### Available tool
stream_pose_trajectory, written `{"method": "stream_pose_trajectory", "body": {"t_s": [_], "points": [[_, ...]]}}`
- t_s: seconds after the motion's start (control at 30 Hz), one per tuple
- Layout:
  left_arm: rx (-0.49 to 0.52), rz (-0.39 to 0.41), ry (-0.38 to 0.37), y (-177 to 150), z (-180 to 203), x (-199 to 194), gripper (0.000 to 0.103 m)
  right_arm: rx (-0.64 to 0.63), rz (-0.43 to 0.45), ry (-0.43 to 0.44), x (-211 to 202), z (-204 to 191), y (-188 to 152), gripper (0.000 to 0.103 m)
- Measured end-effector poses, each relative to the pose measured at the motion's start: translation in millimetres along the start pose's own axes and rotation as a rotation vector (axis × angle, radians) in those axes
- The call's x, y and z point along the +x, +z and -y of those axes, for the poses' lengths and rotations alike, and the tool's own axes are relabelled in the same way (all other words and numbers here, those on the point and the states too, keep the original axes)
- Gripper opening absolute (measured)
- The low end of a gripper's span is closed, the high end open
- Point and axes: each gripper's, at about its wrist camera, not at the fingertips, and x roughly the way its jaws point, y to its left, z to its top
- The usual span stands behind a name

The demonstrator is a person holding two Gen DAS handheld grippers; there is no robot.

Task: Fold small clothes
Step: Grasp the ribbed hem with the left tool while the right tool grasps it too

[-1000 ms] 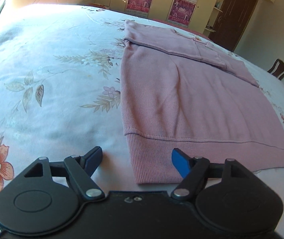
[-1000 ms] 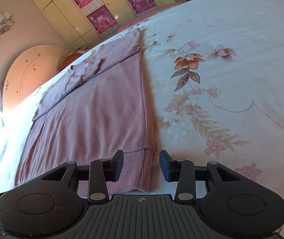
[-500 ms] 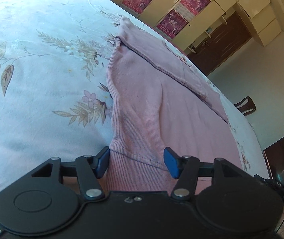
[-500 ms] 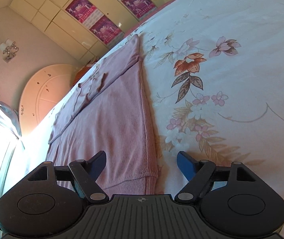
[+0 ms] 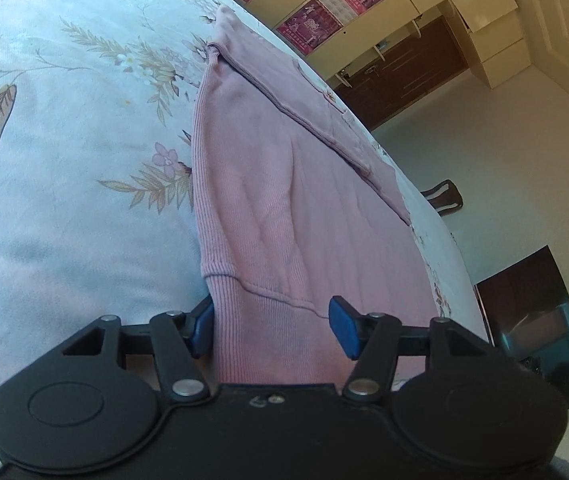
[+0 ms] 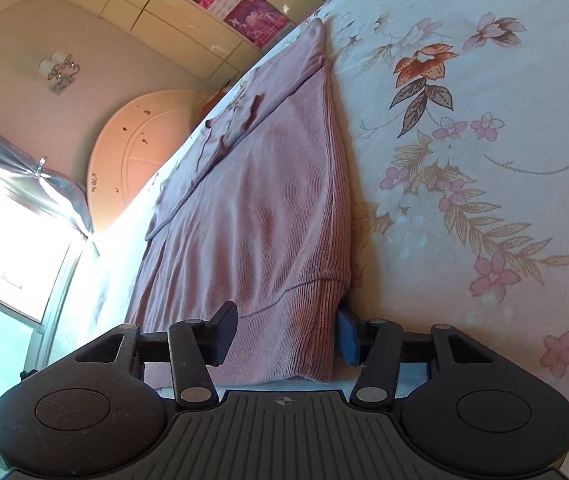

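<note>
Plainly, sweater (image 5: 284,200) hem corners between hand-held grippers.

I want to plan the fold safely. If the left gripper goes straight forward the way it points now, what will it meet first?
Probably the pink sweater itself. Its ribbed hem already lies between the open fingers of the left gripper, and the body of the garment rises just ahead. Beyond it lies the floral bedsheet, though depth is hard to judge.

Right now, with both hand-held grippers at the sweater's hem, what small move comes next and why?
Probably close both on the hem. The left hand-held gripper and right hand-held gripper, whose jaws are closing, each straddle a bottom corner of the pink sweater on the bedsheet, neither pinching yet.
</note>
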Motion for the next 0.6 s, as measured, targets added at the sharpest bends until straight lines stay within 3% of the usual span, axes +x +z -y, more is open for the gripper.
{"method": "stream_pose_trajectory", "body": {"t_s": [0.1, 0.33, 0.6], "points": [[-0.013, 0.017, -0.005, 5, 1, 9, 0.058, 0.021, 0.014, -0.001, 7, 0, 6, 0.052], [-0.079, 0.046, -0.098, 1, -1, 10, 0.058, 0.007, -0.016, 0.041, 14, -10, 12, 0.052], [-0.148, 0.093, -0.089, -1, -15, 2, 0.053, 0.036, 0.013, 0.01, 16, -9, 13, 0.052]]}}
